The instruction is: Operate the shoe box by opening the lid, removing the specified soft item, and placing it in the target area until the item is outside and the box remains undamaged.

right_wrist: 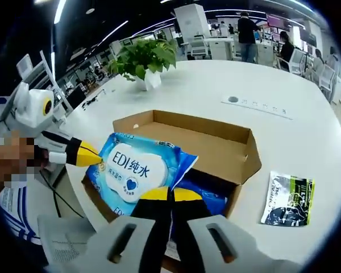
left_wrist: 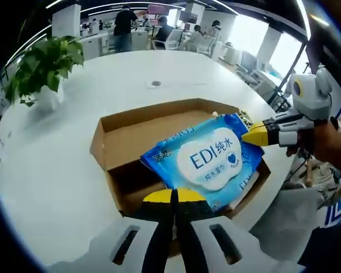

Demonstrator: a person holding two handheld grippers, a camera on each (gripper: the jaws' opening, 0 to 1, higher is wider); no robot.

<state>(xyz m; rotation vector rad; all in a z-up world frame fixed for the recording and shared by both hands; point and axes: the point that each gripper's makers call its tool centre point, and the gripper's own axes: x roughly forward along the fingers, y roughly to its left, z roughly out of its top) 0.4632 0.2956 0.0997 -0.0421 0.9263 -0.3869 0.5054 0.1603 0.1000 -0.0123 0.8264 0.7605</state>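
Left gripper [left_wrist: 174, 196]: yellow-tipped jaws pressed together on the wipes pack's near edge.
Right gripper [right_wrist: 171, 195]: jaws likewise clamped on its opposite edge.
Wipes pack [left_wrist: 213, 156]: one, glossy blue plastic, soft, raised above the shoe box [left_wrist: 125, 133].
Shoe box: brown cardboard, lid open.
Around: white table [left_wrist: 57, 170], potted plant [left_wrist: 42, 68], dark sachet [right_wrist: 287, 200] beside the box.

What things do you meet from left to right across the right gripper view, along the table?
Other hand-held gripper → blue wet-wipes pack → open cardboard box → small dark sachet.
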